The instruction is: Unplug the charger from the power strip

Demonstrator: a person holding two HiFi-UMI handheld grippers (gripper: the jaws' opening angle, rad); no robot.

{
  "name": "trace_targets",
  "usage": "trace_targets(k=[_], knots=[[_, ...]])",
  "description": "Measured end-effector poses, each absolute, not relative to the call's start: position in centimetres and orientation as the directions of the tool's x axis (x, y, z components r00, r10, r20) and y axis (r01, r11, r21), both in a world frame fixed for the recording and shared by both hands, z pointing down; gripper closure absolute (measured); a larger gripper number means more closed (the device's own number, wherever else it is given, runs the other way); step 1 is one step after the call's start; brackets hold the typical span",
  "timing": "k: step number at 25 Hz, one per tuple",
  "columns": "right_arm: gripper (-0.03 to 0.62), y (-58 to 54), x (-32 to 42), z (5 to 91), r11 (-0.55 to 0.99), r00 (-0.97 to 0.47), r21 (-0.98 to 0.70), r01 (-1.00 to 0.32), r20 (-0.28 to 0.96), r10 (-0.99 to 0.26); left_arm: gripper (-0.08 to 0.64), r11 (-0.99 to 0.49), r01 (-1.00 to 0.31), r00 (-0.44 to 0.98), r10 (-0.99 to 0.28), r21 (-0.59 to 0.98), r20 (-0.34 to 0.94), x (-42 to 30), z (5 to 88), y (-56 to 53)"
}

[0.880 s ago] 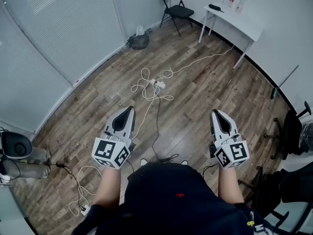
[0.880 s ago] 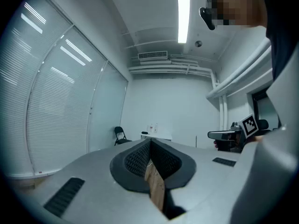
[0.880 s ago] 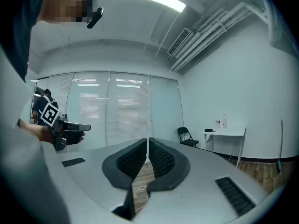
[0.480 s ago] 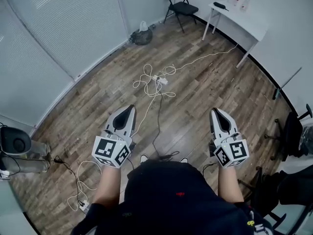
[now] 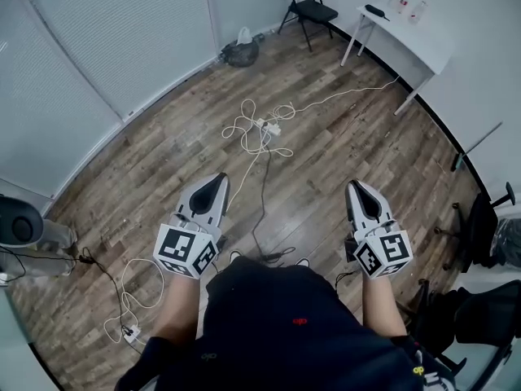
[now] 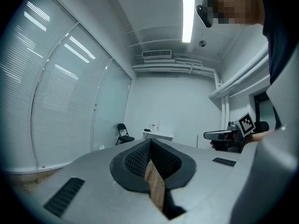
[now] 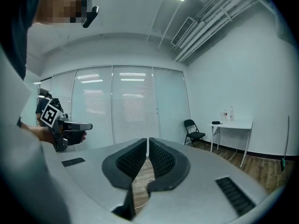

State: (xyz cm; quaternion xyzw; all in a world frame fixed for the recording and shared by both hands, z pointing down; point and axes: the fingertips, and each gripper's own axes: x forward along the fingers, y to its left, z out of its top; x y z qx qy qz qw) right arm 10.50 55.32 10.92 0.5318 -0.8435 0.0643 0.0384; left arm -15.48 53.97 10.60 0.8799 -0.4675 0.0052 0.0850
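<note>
Left gripper (image 5: 216,179), right gripper (image 5: 355,186): jaws closed, empty, well short of power strip (image 5: 267,126). Charger too small to spot. Risks: unbraced strip drags on pull; white cable loops (image 5: 242,130) beside strip snag jaws.

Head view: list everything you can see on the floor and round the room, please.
Power strip: one, white, mid-floor.
Cables: white tangle around strip; black one running toward person; white one lower left.
Folding chair: one, black, far wall.
Table: one, white, right wall.
Bottles: two, pale, on table.
Bag: one, dark, by blinds.
Left tool: grey, shut, empty.
Right tool: grey, shut, empty.
</note>
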Motion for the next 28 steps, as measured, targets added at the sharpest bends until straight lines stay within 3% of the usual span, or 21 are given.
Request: trace_targets(k=[12,28], knots=[[0.561,55.8,-1.2,12.5,0.398,-0.392,0.000,-0.917,0.177,-0.903,0.540,-0.639,-0.752,0.658,-0.743,0.158,0.124,-24.7,14.8,53.9],[0.561,45.9,-0.2,14.7,0.437,-0.446,-0.088,-0.895,0.175,-0.878,0.540,-0.619,-0.773,0.634,-0.753,0.135,0.178,-22.6,15.8,45.2]])
